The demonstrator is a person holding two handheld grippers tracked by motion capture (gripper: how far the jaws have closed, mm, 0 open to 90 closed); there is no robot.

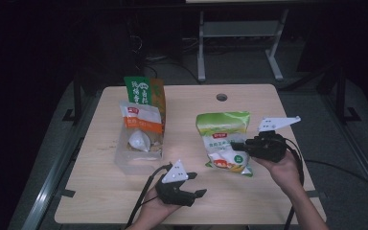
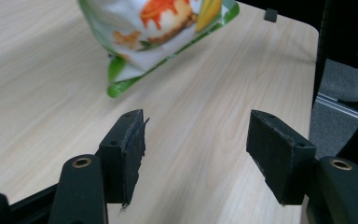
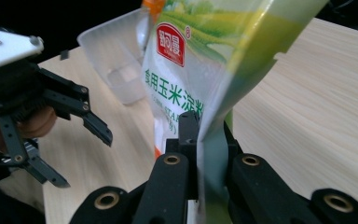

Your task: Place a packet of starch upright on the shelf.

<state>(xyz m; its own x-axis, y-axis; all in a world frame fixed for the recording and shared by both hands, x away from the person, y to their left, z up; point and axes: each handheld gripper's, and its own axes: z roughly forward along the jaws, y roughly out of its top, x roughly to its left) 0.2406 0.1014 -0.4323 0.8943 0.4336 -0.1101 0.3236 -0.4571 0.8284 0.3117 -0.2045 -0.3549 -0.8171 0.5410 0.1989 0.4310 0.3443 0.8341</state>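
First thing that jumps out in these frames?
The green-and-white starch bag, right of the table's middle, pinched at its edge by the shut right gripper. Next, the left gripper near the front edge, jaws wide apart with nothing between them. Behind it, a clear plastic tub holds two more packets.

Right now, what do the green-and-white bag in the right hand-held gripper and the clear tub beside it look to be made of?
Green-and-white bag: looks like thin glossy plastic film; it shines and creases where the right hand-held gripper pinches its edge. Clear tub: probably rigid translucent plastic; the packets inside show through its walls.
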